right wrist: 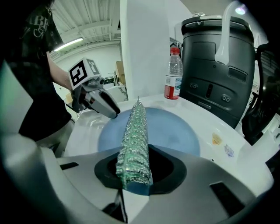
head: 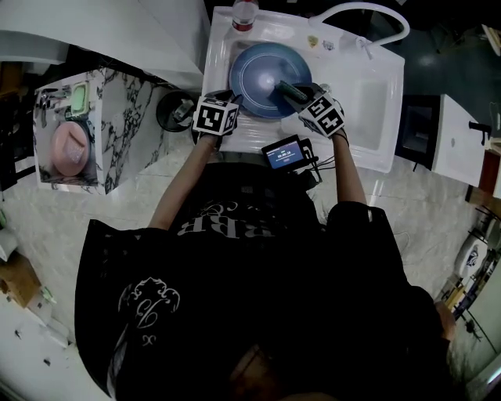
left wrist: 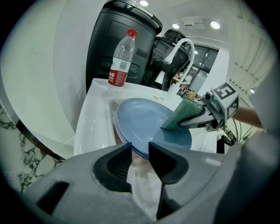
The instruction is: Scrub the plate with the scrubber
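Note:
A blue plate [head: 258, 74] [left wrist: 140, 118] [right wrist: 175, 131] lies tilted in the white sink [head: 376, 102]. My left gripper [head: 232, 102] [left wrist: 140, 157] is at the plate's near-left edge, and its jaws are shut on the rim. My right gripper [head: 296, 94] [right wrist: 135, 168] is shut on a green scrubber [head: 286, 87] [left wrist: 181, 114] [right wrist: 134, 140] with a silvery mesh face. The scrubber's tip rests on the plate's right half. In the right gripper view the left gripper [right wrist: 111, 113] shows at the plate's left rim.
A water bottle with a red cap [head: 244, 14] [left wrist: 120, 59] [right wrist: 173, 74] stands on the sink's back edge. A white faucet [head: 368, 12] [left wrist: 181, 48] arches over the right basin. A black bin [left wrist: 118, 35] stands behind. A marble counter [head: 117, 117] is at the left.

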`<state>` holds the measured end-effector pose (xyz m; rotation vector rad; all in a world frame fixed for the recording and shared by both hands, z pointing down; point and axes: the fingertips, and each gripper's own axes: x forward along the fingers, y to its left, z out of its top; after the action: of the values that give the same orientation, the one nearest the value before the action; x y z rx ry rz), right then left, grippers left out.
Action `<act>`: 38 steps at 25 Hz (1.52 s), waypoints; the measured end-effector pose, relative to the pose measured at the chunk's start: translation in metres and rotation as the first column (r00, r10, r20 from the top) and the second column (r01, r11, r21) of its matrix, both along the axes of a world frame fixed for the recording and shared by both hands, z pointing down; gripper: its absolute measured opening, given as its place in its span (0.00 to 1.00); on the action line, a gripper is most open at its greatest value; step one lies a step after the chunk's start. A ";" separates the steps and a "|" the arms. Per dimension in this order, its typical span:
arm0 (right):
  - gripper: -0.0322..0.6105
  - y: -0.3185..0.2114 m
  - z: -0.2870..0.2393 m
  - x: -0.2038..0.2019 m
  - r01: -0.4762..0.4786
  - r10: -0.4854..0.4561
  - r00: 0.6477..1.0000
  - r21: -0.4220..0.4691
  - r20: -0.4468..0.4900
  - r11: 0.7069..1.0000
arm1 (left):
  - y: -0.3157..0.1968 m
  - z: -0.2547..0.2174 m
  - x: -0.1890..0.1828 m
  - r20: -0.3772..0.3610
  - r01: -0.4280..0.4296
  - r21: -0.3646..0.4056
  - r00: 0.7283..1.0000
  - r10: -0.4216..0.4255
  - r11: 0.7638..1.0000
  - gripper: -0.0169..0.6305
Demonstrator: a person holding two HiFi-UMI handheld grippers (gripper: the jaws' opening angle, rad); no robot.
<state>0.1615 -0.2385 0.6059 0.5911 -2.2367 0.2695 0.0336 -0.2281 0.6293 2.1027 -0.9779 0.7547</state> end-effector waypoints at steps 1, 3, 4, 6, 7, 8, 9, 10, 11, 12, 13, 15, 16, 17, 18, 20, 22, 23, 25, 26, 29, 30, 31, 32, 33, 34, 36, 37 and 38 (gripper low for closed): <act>0.19 0.005 0.000 -0.003 0.011 -0.011 1.000 -0.009 0.000 1.000 | 0.000 0.000 0.000 0.000 0.000 0.000 1.000 0.000 1.000 0.23; 0.19 0.015 0.000 -0.010 0.033 -0.033 0.999 -0.025 0.001 0.999 | 0.000 0.000 0.000 0.001 0.000 0.001 1.000 0.000 1.000 0.23; 0.19 0.020 -0.001 -0.015 0.044 -0.044 0.999 -0.034 0.005 0.998 | 0.000 0.000 0.000 0.002 0.000 0.003 1.000 0.000 1.000 0.23; 0.19 0.030 -0.001 -0.024 0.068 -0.067 0.998 -0.054 0.021 0.996 | 0.000 0.000 0.000 0.003 0.000 0.006 1.000 -0.001 1.000 0.23; 0.19 0.035 -0.002 -0.029 0.081 -0.079 0.996 -0.064 0.030 0.995 | 0.000 0.000 0.000 0.003 0.000 0.006 1.000 0.000 1.000 0.23; 0.19 0.040 -0.002 -0.035 0.095 -0.092 0.995 -0.072 0.040 0.993 | 0.000 0.000 0.001 0.003 0.000 0.006 1.000 0.000 1.000 0.23; 0.19 0.044 -0.003 -0.040 0.111 -0.107 0.993 -0.080 0.051 0.991 | 0.001 -0.001 0.001 0.003 0.000 0.006 1.000 0.000 1.000 0.23; 0.19 0.048 -0.003 -0.046 0.127 -0.122 0.991 -0.087 0.061 0.988 | 0.000 -0.001 0.001 0.003 -0.001 0.006 1.000 0.001 1.000 0.23; 0.19 0.052 -0.003 -0.052 0.143 -0.137 0.988 -0.093 0.070 0.985 | 0.000 -0.001 0.001 0.003 -0.001 0.007 1.000 0.001 1.000 0.23; 0.19 0.054 -0.003 -0.057 0.158 -0.151 0.986 -0.096 0.075 0.983 | 0.000 0.000 0.000 0.004 -0.001 0.007 1.000 0.001 1.000 0.23; 0.19 0.056 -0.003 -0.061 0.168 -0.161 0.984 -0.098 0.077 0.981 | 0.000 0.000 0.000 0.004 -0.001 0.006 1.000 0.001 1.000 0.23; 0.19 0.056 -0.003 -0.065 0.173 -0.164 0.983 -0.107 0.087 0.979 | 0.000 -0.001 0.001 0.003 -0.001 0.005 1.000 0.001 1.000 0.23; 0.19 0.055 -0.004 -0.066 0.169 -0.158 0.983 -0.114 0.097 0.979 | 0.000 -0.001 0.001 0.002 0.000 0.004 1.000 0.000 1.000 0.23; 0.19 0.053 -0.005 -0.065 0.160 -0.147 0.983 -0.122 0.110 0.980 | 0.000 -0.001 0.001 0.002 0.000 0.003 1.000 0.000 1.000 0.23; 0.19 0.050 -0.006 -0.064 0.143 -0.127 0.984 -0.127 0.123 0.982 | 0.000 -0.001 0.001 0.002 0.000 0.003 1.000 0.000 1.000 0.23; 0.19 0.038 -0.011 -0.058 0.079 -0.059 0.986 -0.126 0.154 0.989 | 0.000 -0.001 0.002 -0.002 0.000 0.002 1.000 0.000 1.000 0.23; 0.19 0.018 -0.014 -0.044 -0.018 0.038 0.983 -0.107 0.179 0.994 | 0.000 -0.001 0.002 -0.003 0.000 0.003 1.000 0.000 1.000 0.23; 0.19 0.006 -0.015 -0.034 -0.071 0.087 0.979 -0.091 0.183 0.993 | 0.000 -0.001 0.001 0.000 -0.001 0.004 1.000 0.001 1.000 0.23; 0.19 -0.018 -0.018 -0.013 -0.163 0.168 0.970 -0.046 0.173 0.986 | 0.000 -0.001 0.001 0.003 -0.002 0.004 1.000 0.002 1.000 0.23; 0.19 -0.029 -0.020 -0.003 -0.200 0.201 0.965 -0.021 0.166 0.979 | 0.000 0.000 0.000 0.004 -0.002 0.003 1.000 0.002 1.000 0.23; 0.19 -0.057 -0.024 0.020 -0.270 0.261 0.954 0.041 0.144 0.962 | 0.000 0.001 0.000 0.005 -0.002 0.004 1.000 0.002 1.000 0.23; 0.19 -0.065 -0.024 0.024 -0.277 0.268 0.954 0.058 0.135 0.959 | 0.000 0.001 0.000 0.006 -0.001 0.004 1.000 0.001 1.000 0.23; 0.19 -0.072 -0.023 0.028 -0.279 0.269 0.955 0.074 0.122 0.957 | 0.000 0.001 -0.001 0.006 -0.001 0.004 1.000 0.001 1.000 0.23; 0.19 -0.078 -0.022 0.031 -0.275 0.266 0.958 0.090 0.104 0.957 | 0.000 0.001 -0.001 0.006 -0.001 0.003 1.000 0.001 1.000 0.23; 0.19 -0.083 -0.020 0.035 -0.268 0.261 0.962 0.103 0.082 0.958 | 0.000 0.001 0.000 0.005 0.000 0.003 1.000 0.000 1.000 0.23; 0.19 -0.087 -0.017 0.038 -0.260 0.255 0.965 0.111 0.060 0.959 | 0.000 0.000 0.000 0.004 0.000 0.003 1.000 0.000 1.000 0.23; 0.19 -0.088 -0.014 0.042 -0.246 0.244 0.969 0.112 0.036 0.963 | 0.001 0.000 0.001 0.003 0.000 0.002 1.000 0.000 1.000 0.23; 0.19 -0.087 -0.013 0.043 -0.242 0.240 0.970 0.108 0.033 0.964 | 0.001 0.000 0.001 0.004 -0.001 0.003 1.000 0.001 1.000 0.23; 0.19 -0.085 -0.012 0.043 -0.238 0.236 0.971 0.102 0.032 0.966 | 0.000 0.000 0.001 0.005 -0.001 0.004 1.000 0.001 1.000 0.23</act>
<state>0.2047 -0.3230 0.5937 0.9196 -2.2091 0.2798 0.0342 -0.2277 0.6297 2.1053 -0.9820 0.7597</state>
